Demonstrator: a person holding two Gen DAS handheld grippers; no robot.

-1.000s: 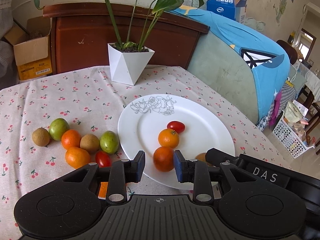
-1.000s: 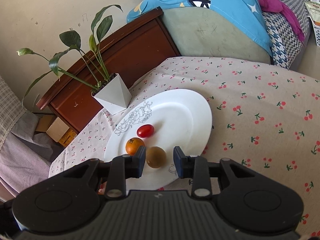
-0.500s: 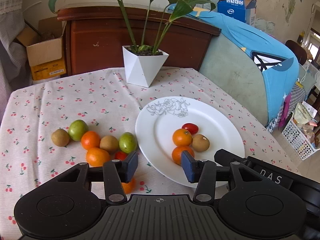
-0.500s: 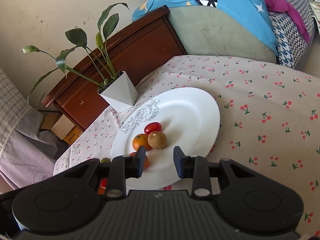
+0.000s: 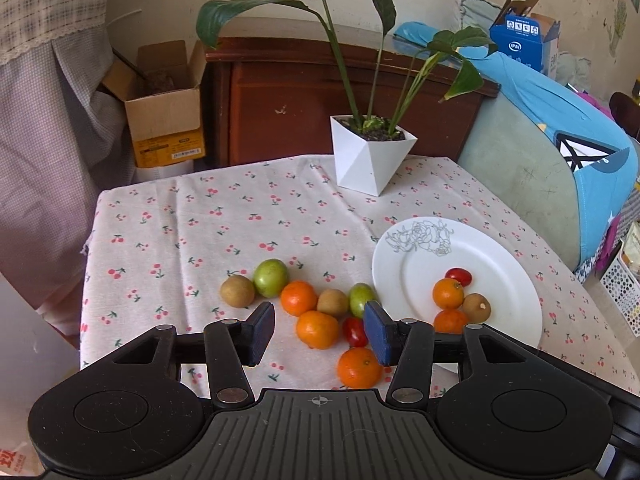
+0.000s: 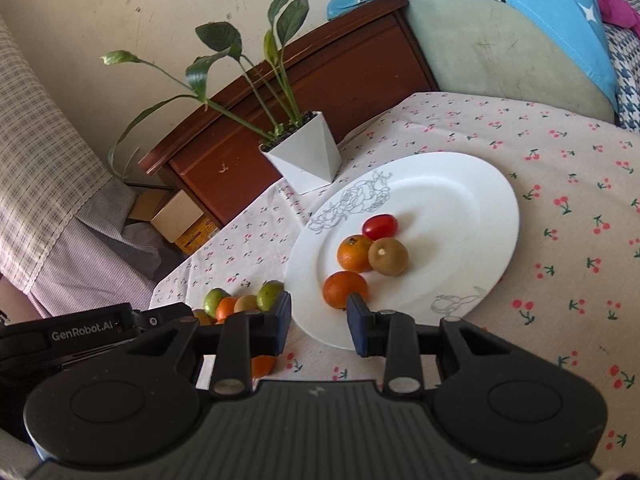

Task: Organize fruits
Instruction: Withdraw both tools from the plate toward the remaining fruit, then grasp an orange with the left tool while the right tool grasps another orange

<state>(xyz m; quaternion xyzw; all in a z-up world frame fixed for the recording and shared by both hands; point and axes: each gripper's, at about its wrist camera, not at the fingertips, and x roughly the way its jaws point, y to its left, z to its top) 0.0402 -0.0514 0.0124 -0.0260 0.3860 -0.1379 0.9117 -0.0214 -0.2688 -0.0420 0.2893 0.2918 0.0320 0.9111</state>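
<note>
1. Now, the left tool (image 5: 319, 336) is held spread and empty; loose mandarins (image 5: 318, 329) are framed just ahead between its jaws.
2. The plate (image 5: 508, 256) is seen to their right, the right tool (image 6: 319, 322) parted, empty, at its near rim.

The black body of the left tool (image 6: 92, 330) is showing white letters "GenRobot.AI", just left of the white plate (image 6: 472, 200); other labels are unreadable.
</note>
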